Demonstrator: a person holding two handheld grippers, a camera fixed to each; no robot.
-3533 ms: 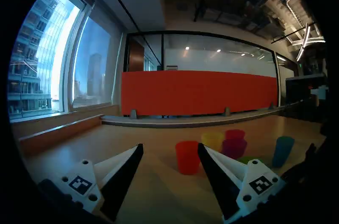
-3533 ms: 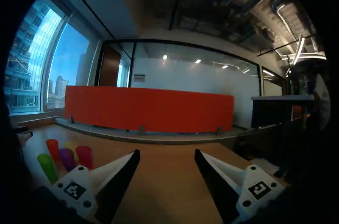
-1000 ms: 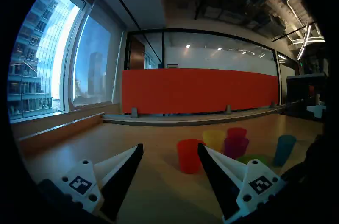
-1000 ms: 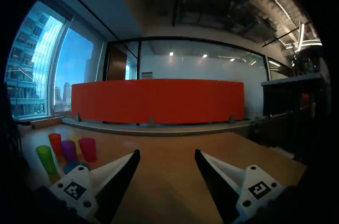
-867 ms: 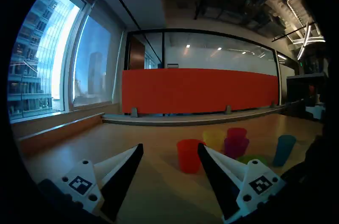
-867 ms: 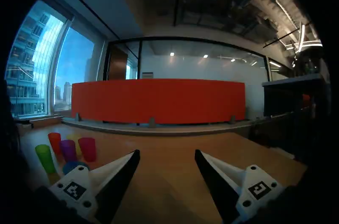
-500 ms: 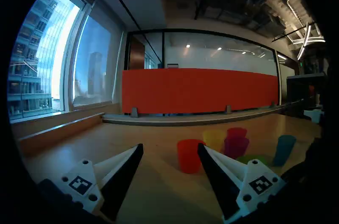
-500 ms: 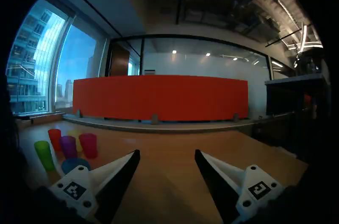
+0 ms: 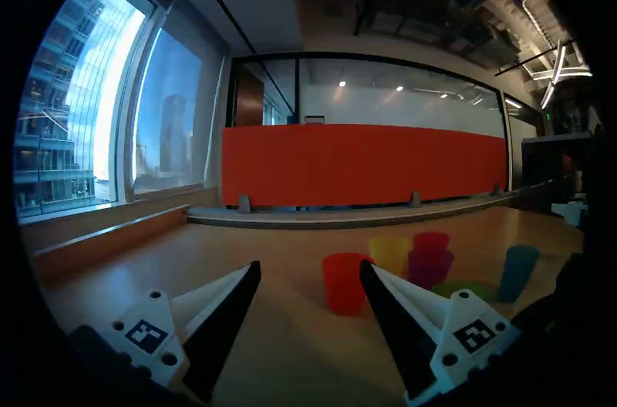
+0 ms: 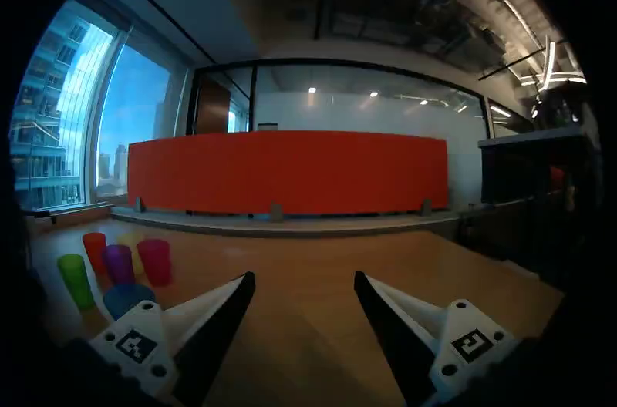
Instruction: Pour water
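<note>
Both the left gripper (image 9: 308, 267) and the right gripper (image 10: 303, 277) are spread wide, with nothing between their fingers.

In the left gripper view, the orange cup (image 9: 342, 284) stands on the wooden table (image 9: 308, 345) just ahead of the left gripper, nearer its right-hand finger. Behind it are the yellow cup (image 9: 388, 251), the red cup (image 9: 430, 240) and the purple cup (image 9: 429, 268), close together. The green cup (image 9: 460, 288) is partly hidden by that finger, and the blue cup (image 9: 515, 272) stands a little apart, farther right. Whether any of them holds water cannot be told. Left of the orange cup the tabletop lies bare up to a wooden ledge (image 9: 108, 233) under the window (image 9: 77, 122). The far edge of the table runs along the foot of the orange partition (image 9: 362, 164).

In the right gripper view, the green and blue cups are nearest that gripper, off to its left. Bare wood stretches ahead to the partition and rightward to the table's edge.
</note>
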